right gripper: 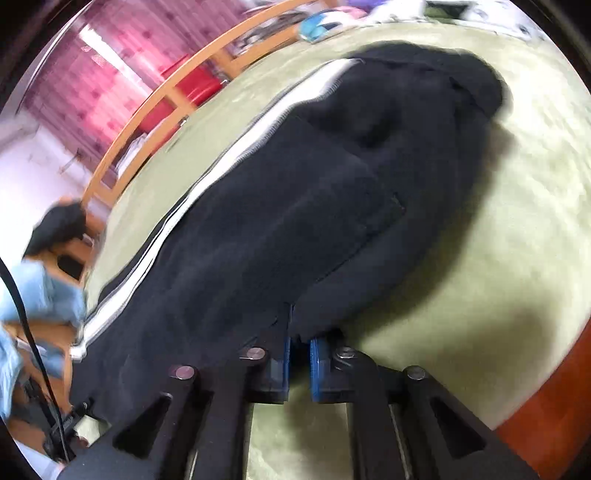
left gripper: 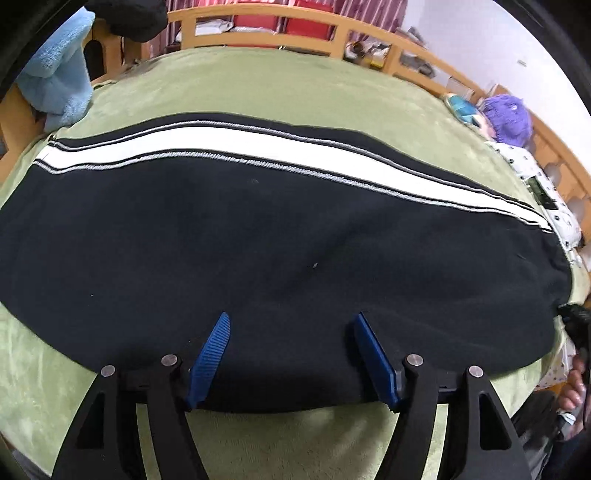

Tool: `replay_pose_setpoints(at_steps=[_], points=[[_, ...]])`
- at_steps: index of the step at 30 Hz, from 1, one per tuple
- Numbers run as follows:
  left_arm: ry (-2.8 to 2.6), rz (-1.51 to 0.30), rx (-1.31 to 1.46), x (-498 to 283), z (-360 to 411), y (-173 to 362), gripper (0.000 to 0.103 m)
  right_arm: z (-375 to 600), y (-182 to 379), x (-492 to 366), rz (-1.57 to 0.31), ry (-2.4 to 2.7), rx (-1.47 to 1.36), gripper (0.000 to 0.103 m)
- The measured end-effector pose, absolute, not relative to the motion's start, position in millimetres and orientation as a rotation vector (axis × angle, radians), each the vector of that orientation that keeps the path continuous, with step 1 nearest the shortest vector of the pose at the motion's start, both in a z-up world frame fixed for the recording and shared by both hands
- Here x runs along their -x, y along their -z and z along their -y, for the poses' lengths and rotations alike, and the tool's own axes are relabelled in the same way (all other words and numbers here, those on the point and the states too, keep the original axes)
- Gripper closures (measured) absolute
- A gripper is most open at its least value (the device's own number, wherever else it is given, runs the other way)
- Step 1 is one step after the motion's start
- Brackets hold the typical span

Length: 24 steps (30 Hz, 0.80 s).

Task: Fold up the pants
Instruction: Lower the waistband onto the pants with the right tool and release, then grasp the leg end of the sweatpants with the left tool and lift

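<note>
The left gripper point(left gripper: 290, 321) hangs spread wide over the near edge of the pants point(left gripper: 258, 251), its ribbed blue fingers point(left gripper: 210, 354) gripping nothing. The right gripper point(right gripper: 300, 343) is pinched onto the pants' point(right gripper: 295, 221) dark hem. The soft black fleece lies flat along a fuzzy green blanket point(left gripper: 277, 85), white stripe point(left gripper: 258, 147) on the far side, bare blanket all round up to the wooden rail point(left gripper: 258, 35)

Pants point(left gripper: 258, 240) lay flat across the blanket point(left gripper: 277, 85), the wooden rail point(left gripper: 258, 20) behind them, a towel point(left gripper: 59, 74) at the far left, the left gripper point(left gripper: 290, 325) over their near edge, the right gripper point(right gripper: 299, 343) at their near edge.
</note>
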<state>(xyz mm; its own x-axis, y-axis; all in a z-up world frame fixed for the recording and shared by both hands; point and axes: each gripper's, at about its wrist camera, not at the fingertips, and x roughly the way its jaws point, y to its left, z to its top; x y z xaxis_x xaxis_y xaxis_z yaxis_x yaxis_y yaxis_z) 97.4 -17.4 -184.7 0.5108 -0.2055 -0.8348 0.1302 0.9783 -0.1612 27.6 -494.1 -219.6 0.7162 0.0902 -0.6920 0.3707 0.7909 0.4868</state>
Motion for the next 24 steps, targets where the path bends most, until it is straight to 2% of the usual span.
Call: replay_pose_setpoints(at_steps=[2,6,7,9,10,12,17,19,24], points=[[0.213,-0.979,0.103,-91,10,175,0.035,504,192,-8,-0.644,0.123,-0.656,0.097],[0.154,-0.99,0.101,-88,-11,177,0.035,505,219,-23,-0.842,0.184,-0.629,0.096],[0.139,-0.993,0.113,-88,-19,179,0.035,499,235,-30,-0.93,0.205,-0.582,0.092],[0.094,-0.994,0.135,-85,-40,179,0.035,492,238,-24,-0.929,0.212,-0.523,0.089],[0.082,-0.986,0.155,-82,-51,177,0.035,490,231,-21,-0.948,0.222,-0.493,0.078],[0.042,-0.968,0.185,-74,-71,174,0.035,491,218,-11,-0.957,0.261,-0.473,0.067],[-0.069,-0.93,0.305,-58,-139,177,0.035,469,180,12,-0.845,0.253,-0.503,0.061],[-0.107,-0.934,0.348,-58,-163,182,0.035,451,172,7,-0.817,0.238,-0.47,0.052],[-0.126,-0.897,0.491,-63,-211,189,0.035,379,161,-26,-0.772,0.138,-0.384,0.05]])
